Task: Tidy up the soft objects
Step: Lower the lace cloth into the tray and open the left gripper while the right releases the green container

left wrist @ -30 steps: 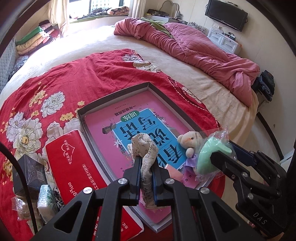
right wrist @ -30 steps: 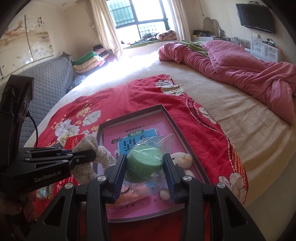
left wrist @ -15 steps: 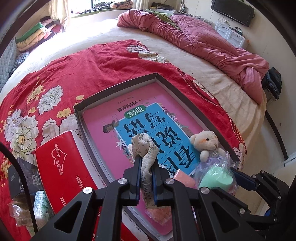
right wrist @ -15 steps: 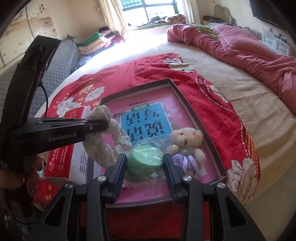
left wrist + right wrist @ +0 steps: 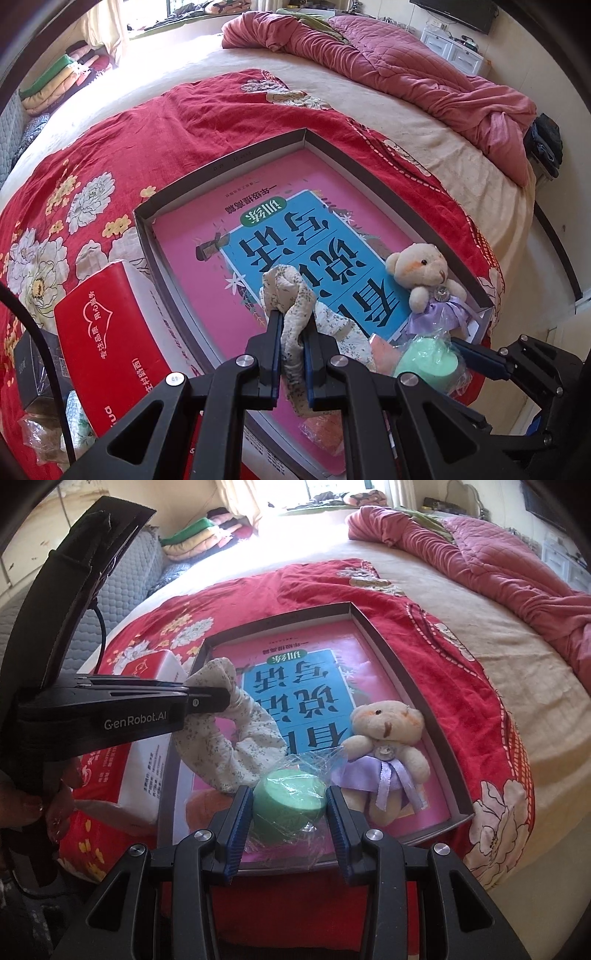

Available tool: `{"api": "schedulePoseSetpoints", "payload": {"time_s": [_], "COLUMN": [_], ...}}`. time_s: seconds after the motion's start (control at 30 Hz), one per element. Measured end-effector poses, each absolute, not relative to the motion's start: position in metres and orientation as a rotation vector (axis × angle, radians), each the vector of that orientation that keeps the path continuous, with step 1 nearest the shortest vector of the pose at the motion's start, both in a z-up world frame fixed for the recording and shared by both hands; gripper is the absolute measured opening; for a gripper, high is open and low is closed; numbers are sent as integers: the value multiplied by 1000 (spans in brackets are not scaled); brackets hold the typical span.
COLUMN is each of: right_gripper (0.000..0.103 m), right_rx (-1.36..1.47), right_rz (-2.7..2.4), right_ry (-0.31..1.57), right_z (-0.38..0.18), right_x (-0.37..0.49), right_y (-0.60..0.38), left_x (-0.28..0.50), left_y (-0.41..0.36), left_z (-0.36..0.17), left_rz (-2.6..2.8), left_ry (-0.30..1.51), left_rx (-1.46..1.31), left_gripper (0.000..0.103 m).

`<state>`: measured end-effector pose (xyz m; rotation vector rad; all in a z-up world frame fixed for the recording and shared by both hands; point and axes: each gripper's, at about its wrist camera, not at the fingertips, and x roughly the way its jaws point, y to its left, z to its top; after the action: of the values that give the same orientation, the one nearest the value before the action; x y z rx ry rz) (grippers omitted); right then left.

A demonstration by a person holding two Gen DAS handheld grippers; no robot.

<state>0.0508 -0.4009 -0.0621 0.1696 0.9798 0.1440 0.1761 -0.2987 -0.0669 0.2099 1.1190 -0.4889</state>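
Pointing steeply downward over a shallow grey box [image 5: 221, 168], both claws are gripping soft items. The left claw [image 5: 293, 325] is pinching a cream, speckled fabric scrunchie [image 5: 291, 295] between nearly touching fingers; in the right wrist view the left claw [image 5: 221, 698] is reaching in from 9 o'clock, the scrunchie [image 5: 229, 753] hanging from it as a loop. A person's fingers [image 5: 55, 801] are showing at 8 o'clock under that tool. The right claw [image 5: 290, 805] is clamping a mint-green round sponge [image 5: 291, 801] in crinkled clear wrap, its blue pads pressing both sides, over the box's near end. One teddy bear [image 5: 384, 738] in a lilac dress is lying inside the box at 3 o'clock of the sponge, touching its wrap. One pink-and-blue book [image 5: 258, 236] is lining the box floor. One orange wrapped item [image 5: 201, 805] is lying at 9 o'clock of the sponge. One red-and-white package [image 5: 107, 332] is lying just beside the box on the red floral blanket [image 5: 184, 118] covering the bed [image 5: 369, 110].
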Motion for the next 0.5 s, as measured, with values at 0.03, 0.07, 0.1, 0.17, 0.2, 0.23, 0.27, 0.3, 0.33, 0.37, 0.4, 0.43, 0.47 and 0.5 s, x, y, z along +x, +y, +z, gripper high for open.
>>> {"api": "schedulePoseSetpoints", "payload": {"time_s": [0.03,0.07,0.1,0.17,0.2,0.23,0.27,0.3,0.33,0.37,0.4,0.43,0.47,0.5], "right_gripper": [42,43,43,43,43,43,44,45,45,46,46,46,46,47], "right_rx": [166,160,155,163,169,172,175,177,175,172,170,164,159,154], "right_rz": [137,128,121,108,108,109,107,107,106,100,98,97,94,90], "right_ry": [979,976,971,971,969,968,970,969,968,971,971,972,973,974], "right_z": [-62,-62,-62,-63,-63,-64,-64,-64,-64,-64,-64,-63,-63,-63], "right_x": [51,52,52,53,53,53,54,54,54,55,55,55,55,56], "right_y": [-401,-401,-402,-404,-405,-405,-406,-406,-406,-405,-405,-405,-404,-403], "left_x": [176,175,175,173,173,173,173,172,172,172,171,170,169,169], "left_y": [-298,-298,-299,-299,-299,-298,-297,-297,-296,-295,-295,-295,-296,-296], "left_z": [-68,-70,-71,-73,-73,-73,-74,-74,-74,-75,-75,-75,-75,-75], "left_rz": [-492,-494,-497,-500,-500,-502,-502,-503,-503,-503,-506,-510,-510,-511], "left_ry": [1125,1131,1133,1133,1133,1133,1138,1140,1139,1141,1144,1142,1140,1139], "left_rx": [206,205,208,221,224,220,216,211,207,206,205,204,207,208], "left_gripper": [10,10,10,10,10,10,10,10,10,10,10,10,10,10]}}
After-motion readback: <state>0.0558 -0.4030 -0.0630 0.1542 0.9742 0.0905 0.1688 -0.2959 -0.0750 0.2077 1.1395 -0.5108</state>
